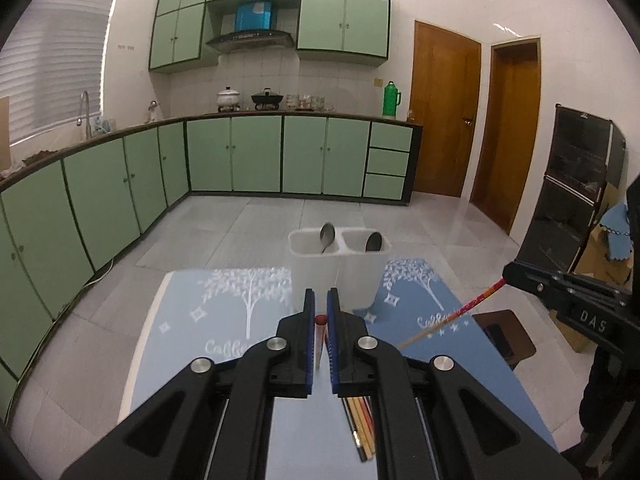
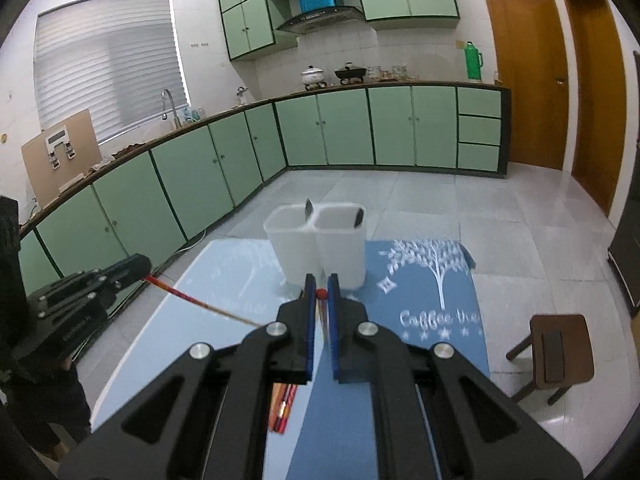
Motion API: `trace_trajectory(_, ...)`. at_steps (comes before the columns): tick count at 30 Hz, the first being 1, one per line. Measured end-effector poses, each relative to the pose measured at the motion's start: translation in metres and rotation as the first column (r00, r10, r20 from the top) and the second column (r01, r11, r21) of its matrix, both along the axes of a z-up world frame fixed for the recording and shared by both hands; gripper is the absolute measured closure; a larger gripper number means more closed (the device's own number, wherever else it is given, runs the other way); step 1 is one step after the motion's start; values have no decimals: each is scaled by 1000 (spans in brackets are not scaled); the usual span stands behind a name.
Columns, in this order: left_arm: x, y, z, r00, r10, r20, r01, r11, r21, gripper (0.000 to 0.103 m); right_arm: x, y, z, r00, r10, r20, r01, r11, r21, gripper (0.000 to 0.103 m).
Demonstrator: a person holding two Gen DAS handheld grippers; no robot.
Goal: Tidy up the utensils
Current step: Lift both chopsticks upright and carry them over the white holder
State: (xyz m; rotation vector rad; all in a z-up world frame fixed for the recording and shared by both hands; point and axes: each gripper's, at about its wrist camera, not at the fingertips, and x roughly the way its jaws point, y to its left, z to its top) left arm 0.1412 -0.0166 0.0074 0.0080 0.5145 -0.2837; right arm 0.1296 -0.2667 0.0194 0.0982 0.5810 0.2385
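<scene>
In the left wrist view, the left gripper (image 1: 321,300) sits low in the centre of the frame, its blue-padded jaws narrow and clamped on a thin red-tipped chopstick (image 1: 319,338) that stands between them. Just above it, the white two-compartment plastic holder (image 1: 340,276) stands on the blue tree-printed mat (image 1: 224,312), a dark spoon (image 1: 327,236) in its left compartment and another dark spoon (image 1: 373,241) in its right. At right, the right gripper (image 1: 505,271) pinches a red patterned chopstick (image 1: 456,314). A bundle of loose chopsticks (image 1: 362,426) lies at lower centre.
</scene>
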Motion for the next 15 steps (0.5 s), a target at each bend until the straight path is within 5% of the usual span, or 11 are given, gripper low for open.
trace_trajectory(15,30,-2,32,998,-15,56,17,999,-32,97,47,-3,53,997,63,45,-63,998,5,98)
